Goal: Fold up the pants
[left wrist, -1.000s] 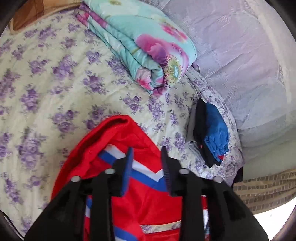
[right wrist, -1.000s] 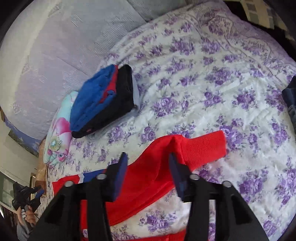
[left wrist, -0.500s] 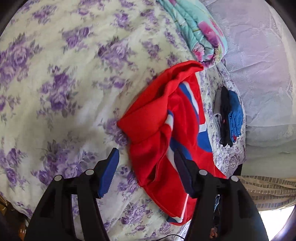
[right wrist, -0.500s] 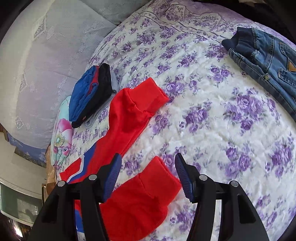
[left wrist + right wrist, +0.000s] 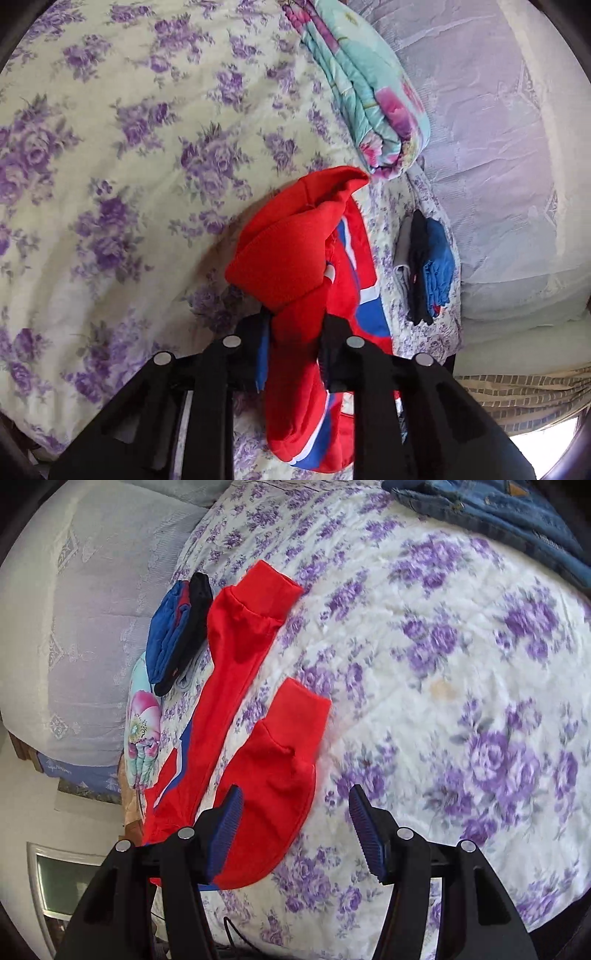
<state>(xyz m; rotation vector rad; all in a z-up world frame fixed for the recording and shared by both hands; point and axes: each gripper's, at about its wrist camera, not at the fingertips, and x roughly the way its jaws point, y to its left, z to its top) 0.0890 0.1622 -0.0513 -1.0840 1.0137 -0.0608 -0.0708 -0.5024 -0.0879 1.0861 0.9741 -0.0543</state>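
Your left gripper [image 5: 293,332] is clamped on the red pants [image 5: 295,266], its two fingers pinching a bunched fold of red cloth near the waist end, so the fabric humps up just ahead of the fingertips and hangs down between them. Your right gripper [image 5: 295,823] is spread wide and grasps nothing; its left finger [image 5: 225,823] sits just over the edge of the nearer red leg, though contact can't be made out, and the right one hovers above bare bedsheet [image 5: 424,664].

There is one pair of red pants [image 5: 236,664], with blue and white stripes along the side, lying on the bed with its two legs stretched apart, both cuffs flat on the purple-flowered sheet. Beside the far leg sits one small stack of folded clothes [image 5: 177,631], blue on black, and past it one folded floral quilt [image 5: 142,723] in teal and pink. One denim garment [image 5: 498,506] lies at the far edge of the bed, well apart from the pants.
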